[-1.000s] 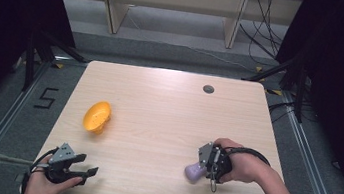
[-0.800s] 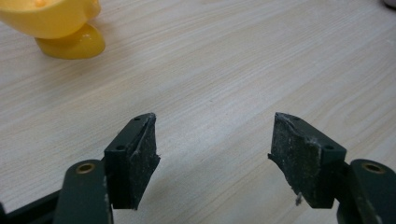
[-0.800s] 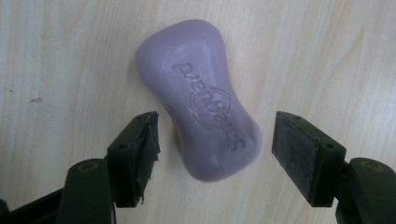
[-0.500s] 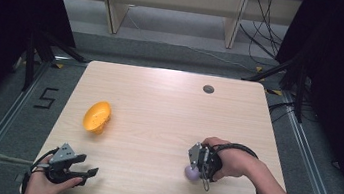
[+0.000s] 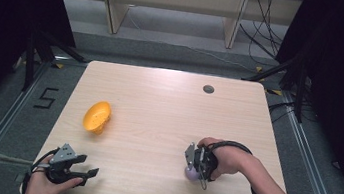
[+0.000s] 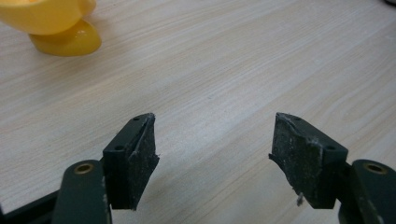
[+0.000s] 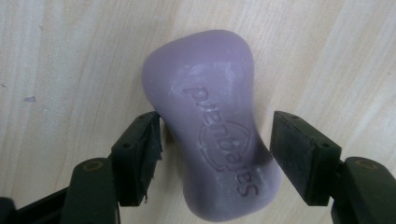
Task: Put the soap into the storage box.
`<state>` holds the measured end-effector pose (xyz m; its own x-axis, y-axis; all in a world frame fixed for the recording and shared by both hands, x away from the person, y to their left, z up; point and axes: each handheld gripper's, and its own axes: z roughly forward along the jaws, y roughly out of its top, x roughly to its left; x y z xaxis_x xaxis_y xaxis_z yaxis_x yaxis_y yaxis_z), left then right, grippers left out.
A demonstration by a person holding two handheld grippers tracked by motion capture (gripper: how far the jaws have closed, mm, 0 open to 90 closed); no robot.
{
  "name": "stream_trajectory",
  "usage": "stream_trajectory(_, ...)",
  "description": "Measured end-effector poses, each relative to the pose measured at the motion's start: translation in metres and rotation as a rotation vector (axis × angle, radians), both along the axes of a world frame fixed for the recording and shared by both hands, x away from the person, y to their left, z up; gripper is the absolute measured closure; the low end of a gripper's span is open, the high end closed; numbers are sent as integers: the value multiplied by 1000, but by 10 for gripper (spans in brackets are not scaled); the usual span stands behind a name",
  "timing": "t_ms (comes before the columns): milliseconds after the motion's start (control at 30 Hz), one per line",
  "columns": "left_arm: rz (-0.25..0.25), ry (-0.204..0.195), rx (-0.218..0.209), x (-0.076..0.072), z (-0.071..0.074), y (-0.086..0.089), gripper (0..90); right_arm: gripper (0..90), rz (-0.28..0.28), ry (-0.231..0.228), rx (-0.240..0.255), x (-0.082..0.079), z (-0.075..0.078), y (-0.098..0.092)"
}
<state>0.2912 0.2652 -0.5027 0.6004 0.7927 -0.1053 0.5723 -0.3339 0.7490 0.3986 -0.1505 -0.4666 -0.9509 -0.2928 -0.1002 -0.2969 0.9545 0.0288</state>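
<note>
The right hand-held gripper (image 7: pixel 215 154), jaws just closing yet not touching, straddles the lilac soap bar (image 7: pixel 212 135), probably hard, slippery and best pinched at its narrower waist.

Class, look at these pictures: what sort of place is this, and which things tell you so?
Probably a lab recording station: a bare pale wooden table ringed by dark curtains, loose black cables trailing over the grey floor, and a floor marking like the figure 5.
</note>
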Motion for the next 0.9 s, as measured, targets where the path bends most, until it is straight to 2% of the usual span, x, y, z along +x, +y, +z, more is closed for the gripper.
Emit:
stream_trajectory(33,-1,1,-1,0,0,0,300,353,0,0,0,0,0,0)
stream_trajectory(67,4,-5,-2,0,-1,0,300,358,-33,6,-4,-2,-1,-1)
stream_trajectory(133,3,-6,-5,0,-1,-1,300,378,-29,13,-14,-2,-1,0)
stream_trajectory(167,7,4,-12,0,-1,-1,300,412,4,20,-12,1,-2,2)
stream_trajectory(200,7,4,-12,0,-1,-1,300,412,4,20,-12,1,-2,2)
stream_trajectory(233,10,1,-14,0,-1,-2,300,427,38,27,-12,2,-2,3)
stream_trajectory(267,3,5,-8,0,-1,-1,300,460,22,25,-17,1,-2,3)
stream_trajectory(333,4,10,-8,0,-1,-1,300,468,19,30,-23,1,-3,3)
stream_trajectory(367,11,-10,-26,0,-2,-2,300,487,-31,44,-29,-1,-3,2)
stream_trajectory(433,10,-10,-26,0,-2,-2,300,488,-35,40,-29,-1,-3,2)
stream_trajectory(467,1,4,-12,0,-1,-1,300,490,-56,49,-18,0,-4,2)
stream_trajectory(533,6,14,-17,0,-2,-1,300,492,-122,49,-14,-2,-3,0)
stream_trajectory(567,13,14,-8,0,-2,-1,300,492,-134,54,12,-3,-4,0)
stream_trajectory(600,13,13,-3,0,-2,-1,300,492,-134,54,12,-3,-4,0)
stream_trajectory(633,4,3,3,0,-1,0,300,493,-185,46,23,-3,-4,-3)
stream_trajectory(667,4,3,3,0,-1,0,300,494,-137,30,44,1,-5,-3)
stream_trajectory(700,11,17,-13,0,-2,-1,300,494,-137,30,44,1,-5,-3)
stream_trajectory(733,15,15,-7,0,-2,-2,300,494,-253,30,66,-4,-5,-8)
stream_trajectory(767,15,16,-1,0,-2,-1,300,494,-253,30,66,-4,-5,-8)
stream_trajectory(800,9,17,-9,0,-2,-1,300,495,-214,36,99,-1,-7,-9)
stream_trajectory(833,-3,9,-1,0,-1,-1,300,495,-263,23,125,-3,-7,-13)
stream_trajectory(867,-3,9,-1,0,-1,-1,300,495,-270,24,141,-3,-7,-15)
stream_trajectory(900,12,-5,-29,0,-3,-3,300,495,-278,16,162,-4,-7,-17)
